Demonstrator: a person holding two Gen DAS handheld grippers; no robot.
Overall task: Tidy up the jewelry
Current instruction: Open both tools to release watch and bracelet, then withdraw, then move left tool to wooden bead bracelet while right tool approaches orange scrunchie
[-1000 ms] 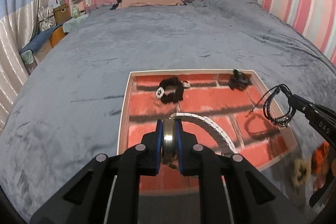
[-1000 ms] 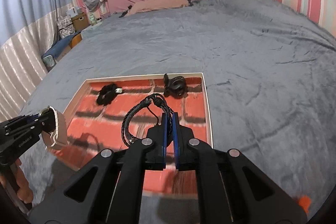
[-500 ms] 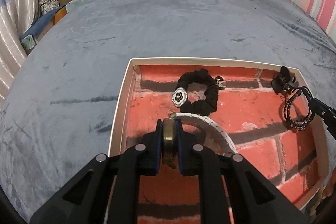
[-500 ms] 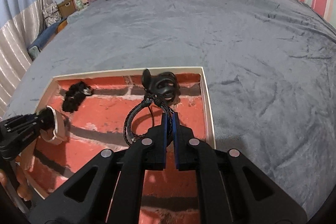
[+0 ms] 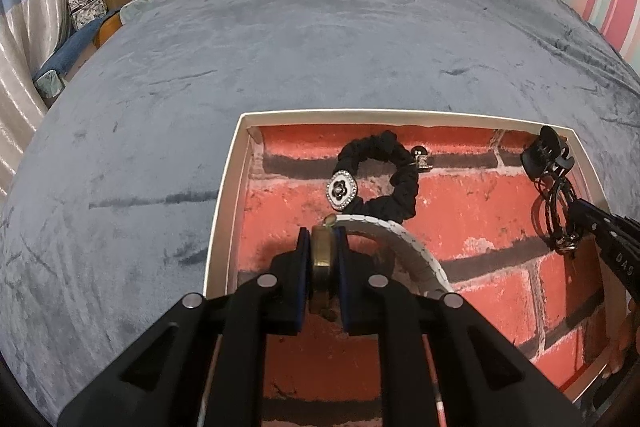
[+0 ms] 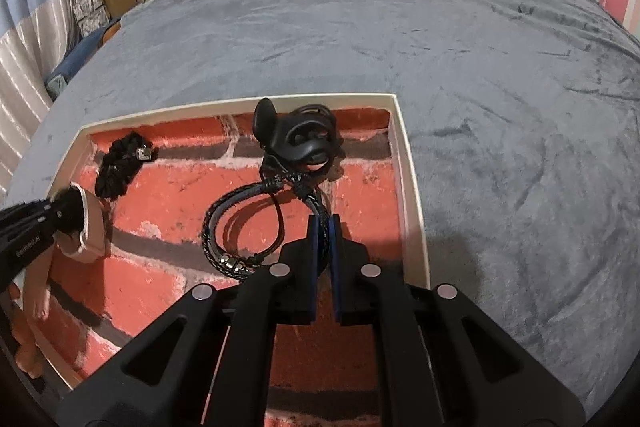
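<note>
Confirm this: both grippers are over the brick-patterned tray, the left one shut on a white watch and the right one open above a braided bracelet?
Not quite. The right gripper is shut on the braided bracelet, as the right wrist view shows. The left gripper does clamp the white watch over the tray.

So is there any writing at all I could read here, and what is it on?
"DAS": white letters on the side of the right gripper, cut off at the picture's edge.
Small white print on the left gripper: too blurred to read.
Tray, hair tie and bracelet: no lettering.
</note>
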